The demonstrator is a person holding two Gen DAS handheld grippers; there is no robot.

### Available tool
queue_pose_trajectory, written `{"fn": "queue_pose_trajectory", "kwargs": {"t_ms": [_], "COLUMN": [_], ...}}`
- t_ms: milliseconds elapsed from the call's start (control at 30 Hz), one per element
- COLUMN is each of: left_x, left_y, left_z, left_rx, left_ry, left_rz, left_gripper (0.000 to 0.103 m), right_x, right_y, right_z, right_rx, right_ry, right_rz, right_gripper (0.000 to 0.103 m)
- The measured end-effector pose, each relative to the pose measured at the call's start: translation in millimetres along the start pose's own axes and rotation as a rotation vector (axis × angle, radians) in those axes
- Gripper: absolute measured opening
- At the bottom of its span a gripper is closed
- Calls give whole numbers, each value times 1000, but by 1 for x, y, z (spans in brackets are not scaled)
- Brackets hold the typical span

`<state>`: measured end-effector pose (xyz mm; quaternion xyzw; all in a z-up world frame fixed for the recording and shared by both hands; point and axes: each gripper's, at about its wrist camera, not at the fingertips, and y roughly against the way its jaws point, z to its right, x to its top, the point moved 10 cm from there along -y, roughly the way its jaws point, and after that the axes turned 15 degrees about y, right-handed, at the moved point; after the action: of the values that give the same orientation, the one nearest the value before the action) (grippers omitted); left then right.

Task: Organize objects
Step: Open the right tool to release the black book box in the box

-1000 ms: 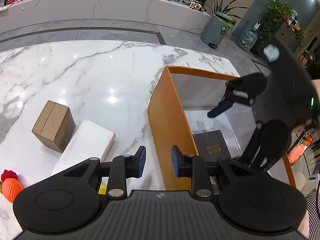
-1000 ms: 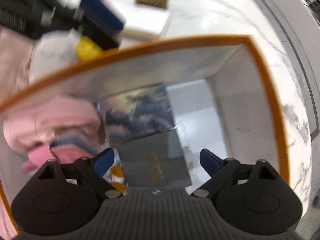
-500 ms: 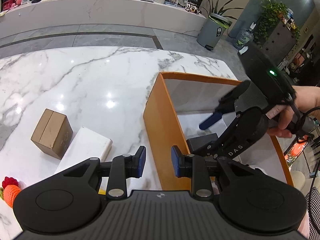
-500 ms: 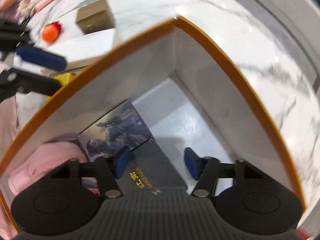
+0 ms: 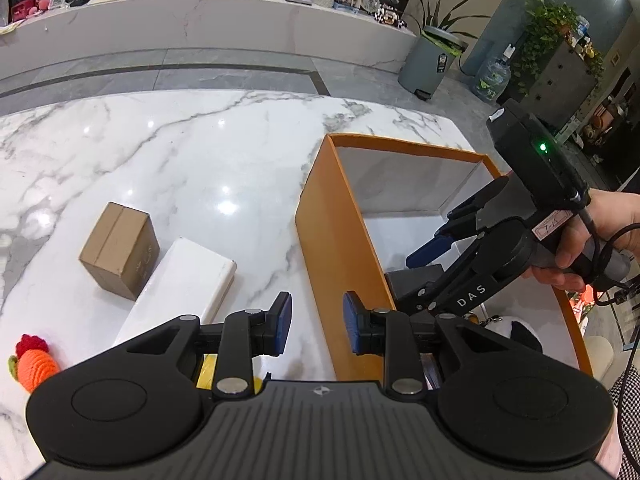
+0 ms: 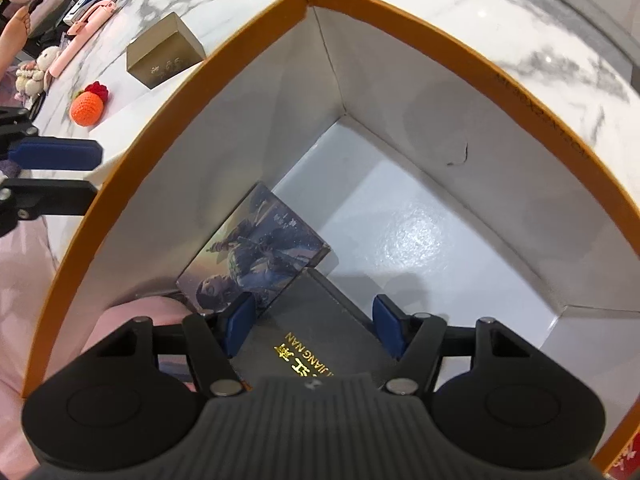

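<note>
An orange box [image 5: 332, 240] with white inner walls [image 6: 380, 92] stands open on the marble table. Inside it my right gripper [image 6: 314, 324] points steeply down, shut on a dark grey box with gold lettering [image 6: 316, 340]; both blue pads press its sides. The left wrist view shows that gripper [image 5: 424, 276] with the dark box [image 5: 412, 280] low in the orange box. An illustrated box [image 6: 260, 252] leans against the box's wall beside it. My left gripper [image 5: 316, 326] hovers over the table at the orange wall; its jaws are opening slightly, with nothing between them.
On the table left of the orange box lie a brown carton [image 5: 120, 248], a long white box [image 5: 184, 280] and a crocheted orange toy [image 5: 34, 364]. A yellow item [image 5: 208, 368] sits under my left gripper. Pink fabric [image 6: 132, 316] lies in the box's near corner.
My right gripper rolled, sank deeper into the orange box, and its jaws narrowed from wide apart onto the dark box. The left gripper stayed in place.
</note>
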<state>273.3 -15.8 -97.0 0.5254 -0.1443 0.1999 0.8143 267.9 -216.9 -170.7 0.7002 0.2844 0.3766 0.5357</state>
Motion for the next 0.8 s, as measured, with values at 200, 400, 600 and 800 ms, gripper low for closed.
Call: {"fn": "queue_pose_trajectory", "kwargs": {"t_ms": [200, 400, 600, 800], "left_x": [-6, -13, -17, -23], "left_y": [27, 56, 86, 108], "left_z": [-3, -15, -30, -46], "left_rx": [-11, 2, 31, 26], "left_ry": [-19, -17, -49, -69], "left_rz": [55, 121, 202, 205], "left_gripper": [35, 35, 36, 36], "right_x": [2, 8, 24, 47], "right_y": [17, 51, 91, 113], "right_z": [-11, -38, -76, -119], "right_rx": [-95, -246, -330, -378], "right_ry": [26, 71, 75, 94], "right_rz": [43, 140, 310, 423], "right_gripper": [75, 75, 75, 76]}}
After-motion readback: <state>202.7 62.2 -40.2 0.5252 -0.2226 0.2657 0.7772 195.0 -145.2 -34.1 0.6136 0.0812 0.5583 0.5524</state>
